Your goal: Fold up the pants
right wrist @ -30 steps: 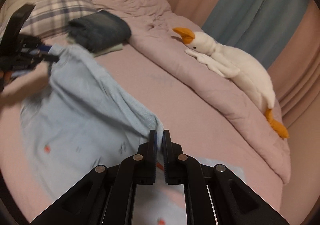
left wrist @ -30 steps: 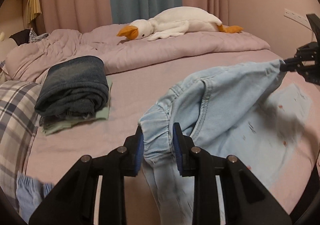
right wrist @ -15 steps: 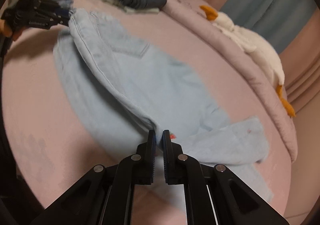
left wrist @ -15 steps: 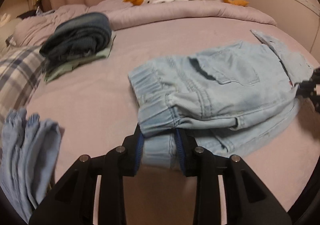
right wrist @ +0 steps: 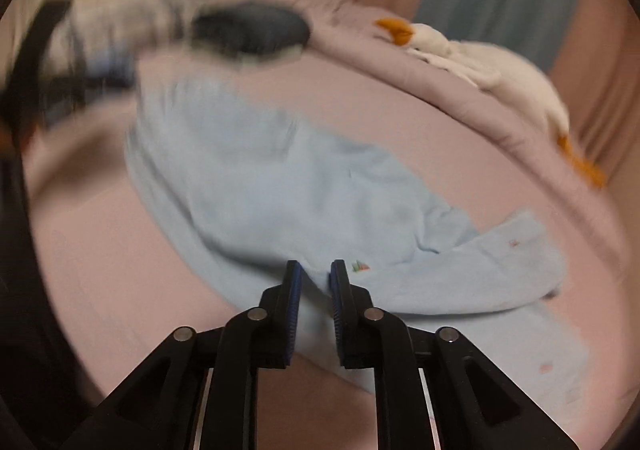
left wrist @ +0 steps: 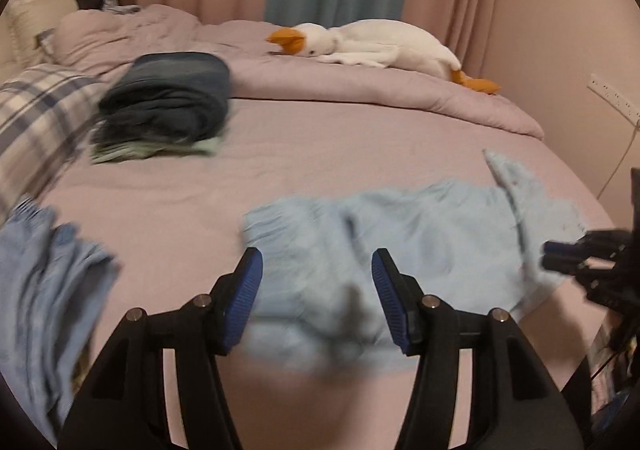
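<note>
Both grippers are opening to let the light blue pants [left wrist: 420, 234] lie flat on the bed [left wrist: 320, 137]: left gripper [left wrist: 318, 298] spread wide, right gripper [right wrist: 314, 290] barely apart.

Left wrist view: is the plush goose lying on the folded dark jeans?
No, the plush goose lies on the rolled duvet, well apart from the folded dark jeans.

A: Bare bed [left wrist: 320, 153] between the folded clothes stack [left wrist: 164, 105] and pants [left wrist: 400, 246] is passable.
B: Left edge blocked: blue garment [left wrist: 44, 290], plaid pillow [left wrist: 36, 117]. Back: duvet [left wrist: 360, 85], goose toy [left wrist: 376, 45].
</note>
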Tool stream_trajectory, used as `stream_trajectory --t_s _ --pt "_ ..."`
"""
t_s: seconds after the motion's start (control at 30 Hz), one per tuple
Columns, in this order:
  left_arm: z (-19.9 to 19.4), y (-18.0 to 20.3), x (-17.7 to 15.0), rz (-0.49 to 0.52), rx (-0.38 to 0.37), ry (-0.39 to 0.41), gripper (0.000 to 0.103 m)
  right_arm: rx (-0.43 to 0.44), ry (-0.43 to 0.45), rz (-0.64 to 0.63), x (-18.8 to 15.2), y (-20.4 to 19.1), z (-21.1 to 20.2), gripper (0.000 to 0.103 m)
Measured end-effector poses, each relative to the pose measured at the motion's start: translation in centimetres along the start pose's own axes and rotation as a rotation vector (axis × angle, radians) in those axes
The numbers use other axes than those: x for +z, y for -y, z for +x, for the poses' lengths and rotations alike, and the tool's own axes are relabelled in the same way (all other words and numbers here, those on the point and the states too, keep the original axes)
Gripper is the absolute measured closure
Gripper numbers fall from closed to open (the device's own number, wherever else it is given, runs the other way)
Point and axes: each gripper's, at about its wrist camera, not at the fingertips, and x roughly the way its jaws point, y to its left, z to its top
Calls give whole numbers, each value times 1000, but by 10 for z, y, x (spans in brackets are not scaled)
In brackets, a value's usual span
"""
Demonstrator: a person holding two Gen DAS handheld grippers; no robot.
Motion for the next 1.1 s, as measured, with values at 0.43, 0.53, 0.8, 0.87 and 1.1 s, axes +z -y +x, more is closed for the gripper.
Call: stream_trajectory --t_s 0.43,0.53,0.8,0.87,1.1 --pt "49 42 -63 167 18 -162 46 32 -164 -36 -31 -37 50 90" --pt "49 35 -60 79 -9 -159 44 152 -150 124 -26 -7 33 88" --pt "52 39 -56 7 -34 -156 32 -160 -100 626 19 159 42 56" --pt "51 37 -55 -20 -50 -160 32 -210 -139 700 33 190 66 56" --pt "50 32 -53 -59 -86 -180 32 -438 -376 647 47 218 147 56"
